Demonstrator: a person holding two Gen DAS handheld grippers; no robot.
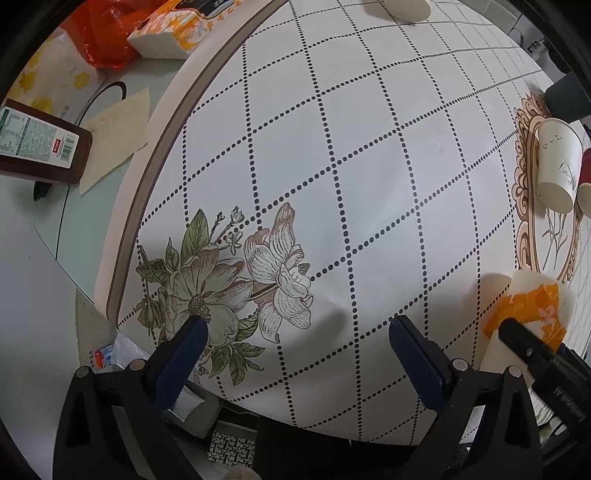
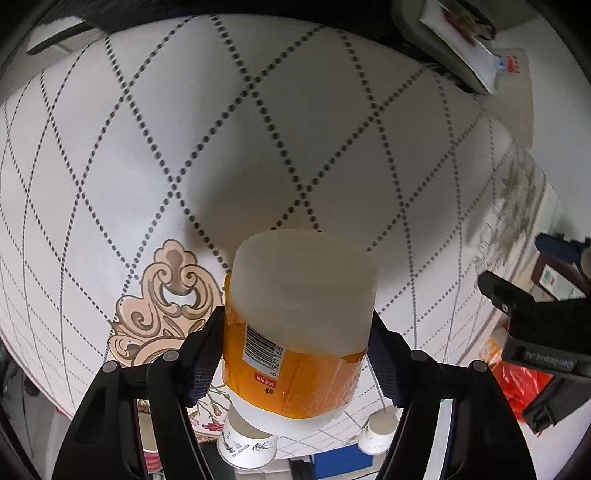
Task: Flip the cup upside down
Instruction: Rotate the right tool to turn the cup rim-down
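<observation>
My right gripper (image 2: pixel 297 354) is shut on a translucent plastic cup (image 2: pixel 299 317) with an orange label and a barcode. It holds the cup in the air above the white dotted tablecloth (image 2: pixel 258 147), closed end pointing away from the camera. The same cup (image 1: pixel 528 310) shows at the lower right of the left wrist view, with the right gripper's finger across it. My left gripper (image 1: pixel 299 328) is open and empty, low over the flower print (image 1: pixel 236 280) near the table's edge.
A white paper cup (image 1: pixel 556 166) lies on the ornate medallion (image 1: pixel 524 206) at the right. A dark cup (image 1: pixel 565 98) stands behind it. A tissue box (image 1: pixel 173 33), orange bag (image 1: pixel 103 40) and brown box (image 1: pixel 40 144) sit at the left. Paper cups (image 2: pixel 247 446) show below the held cup.
</observation>
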